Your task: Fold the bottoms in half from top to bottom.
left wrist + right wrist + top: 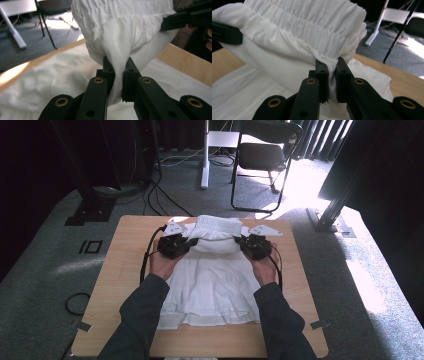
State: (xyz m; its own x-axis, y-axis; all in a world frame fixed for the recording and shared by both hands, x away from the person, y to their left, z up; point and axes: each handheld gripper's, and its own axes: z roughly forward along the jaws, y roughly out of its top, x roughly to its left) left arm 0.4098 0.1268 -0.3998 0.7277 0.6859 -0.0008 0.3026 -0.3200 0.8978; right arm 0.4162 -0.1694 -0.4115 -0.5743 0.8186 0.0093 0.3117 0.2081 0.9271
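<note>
At centre frame of the high view we have the white garment [210, 285] spread on the wooden table [125, 270], its lower part lying flat toward the bottom of the frame and its far, gathered end lifted into a roll just above centre. Left gripper [186, 241] and right gripper [244, 241] hold that raised end from either side.

Left gripper view: jaws drawn together on a pinch of the thin white cloth [117, 75], which hangs down between the pads. Right gripper view: jaws likewise clamped on fabric just under the ruched, elastic-looking band [312, 27].

Progress, as we judge it: the work looks like folding the garment. Both corners of the banded end are secured and off the table, so the grasp and the lift are done. Not yet done: carrying the lifted end over the flat part toward the bottom of the frame, laying it down square, releasing. Near hem shows a slight overlap at lower left; may need smoothing. We cannot tell how many folds are intended.
</note>
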